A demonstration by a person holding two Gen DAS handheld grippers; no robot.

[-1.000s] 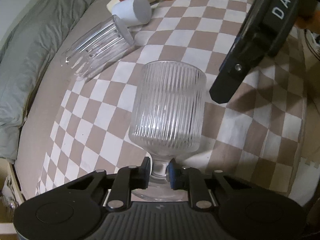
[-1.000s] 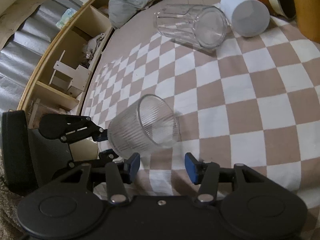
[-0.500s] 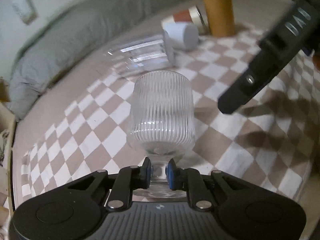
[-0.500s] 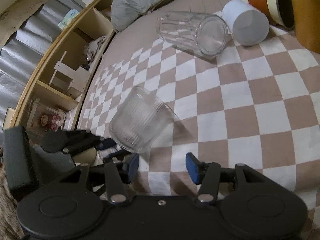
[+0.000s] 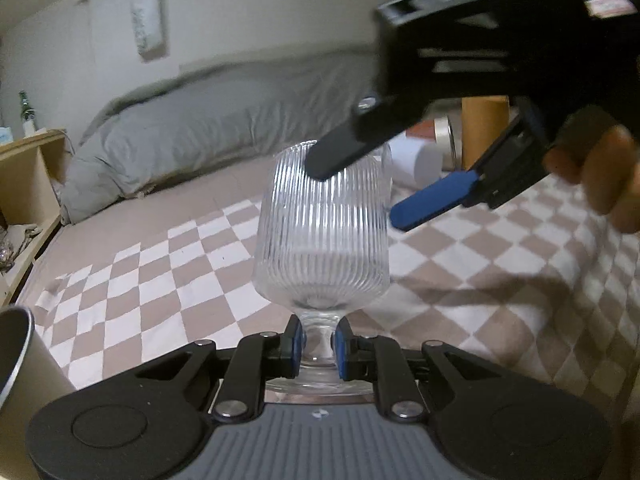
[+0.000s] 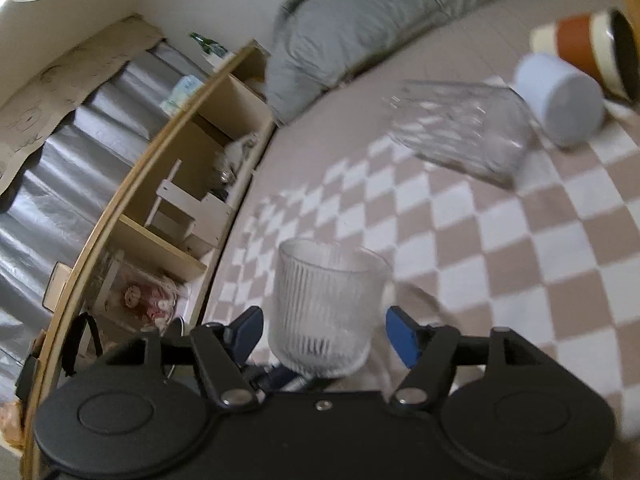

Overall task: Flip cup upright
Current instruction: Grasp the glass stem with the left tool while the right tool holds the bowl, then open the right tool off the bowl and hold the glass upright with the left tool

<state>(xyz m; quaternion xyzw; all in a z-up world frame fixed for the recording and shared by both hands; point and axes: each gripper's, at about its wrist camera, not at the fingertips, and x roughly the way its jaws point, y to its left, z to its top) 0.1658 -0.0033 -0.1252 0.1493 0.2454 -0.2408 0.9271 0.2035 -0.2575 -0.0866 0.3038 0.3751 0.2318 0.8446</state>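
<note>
A ribbed clear goblet stands nearly upright, rim up, over the checkered cloth. My left gripper is shut on its short stem, just above the foot. My right gripper is open, its blue-padded fingers on either side of the goblet's bowl without touching it. In the left wrist view the right gripper straddles the upper bowl from the right.
A clear tumbler lies on its side further back. A white cup and an orange-banded cup lie beyond it. A tan cylinder stands behind. A grey duvet and a wooden shelf border the bed. A metal-rimmed cup is at left.
My left gripper has tilted the goblet from lying toward upright, still held by the stem. My right gripper has moved in so its open fingers flank the bowl.
</note>
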